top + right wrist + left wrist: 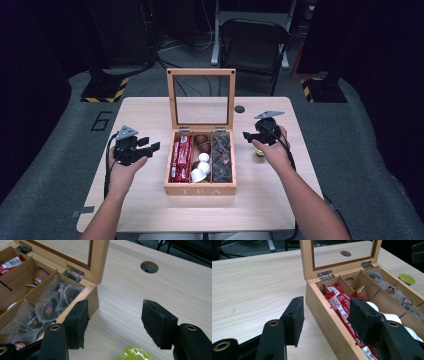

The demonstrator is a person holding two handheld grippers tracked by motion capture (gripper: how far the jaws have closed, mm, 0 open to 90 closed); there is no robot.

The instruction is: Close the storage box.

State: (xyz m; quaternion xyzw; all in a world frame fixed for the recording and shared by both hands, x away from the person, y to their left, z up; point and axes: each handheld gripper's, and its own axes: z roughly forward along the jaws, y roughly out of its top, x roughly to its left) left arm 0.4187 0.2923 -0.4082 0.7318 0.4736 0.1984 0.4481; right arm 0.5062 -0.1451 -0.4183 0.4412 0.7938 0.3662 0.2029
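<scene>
The right gripper [250,138] is being held spread and empty above the yellow-green capsule [135,353] on the desk [150,115]; the left gripper [150,148] is being held spread and empty beside the wooden tea box [200,190].

The wooden box [200,189] stands in the middle of the table [150,112] with its lid [201,98] upright at the far side, sachets [181,159] in its left compartment, capsules [201,167] in the middle, tea bags [222,157] in the right, and one capsule [259,153] on the table just right of it.

The yellow-green capsule [135,354] (beside the tea box [93,293]) is cut off by the right gripper view's bottom edge.
</scene>
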